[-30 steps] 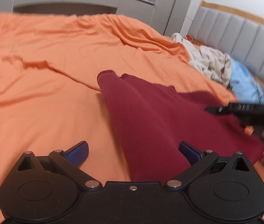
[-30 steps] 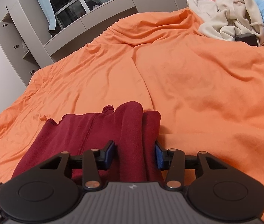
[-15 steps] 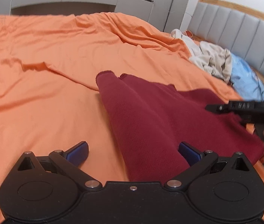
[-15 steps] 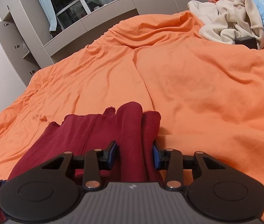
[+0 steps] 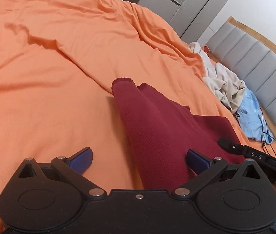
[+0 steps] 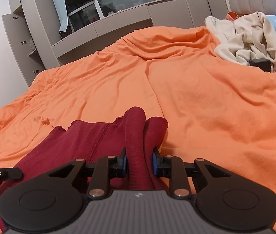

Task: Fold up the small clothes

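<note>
Your maroon garment [image 6: 91, 148] is lying on the orange bedsheet [image 6: 196, 101], a bunched fold rising between the right tool [image 6: 139, 160], whose jaws are closing on it, narrower than a second ago. Only the left view is showing your left tool [image 5: 138, 157] gaping wide, holding nothing, now rolled and shifted sideways.

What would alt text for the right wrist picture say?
The right gripper is closing on a bunched fold of a dark red garment lying on an orange bedsheet. Cream clothes sit piled far right.
</note>
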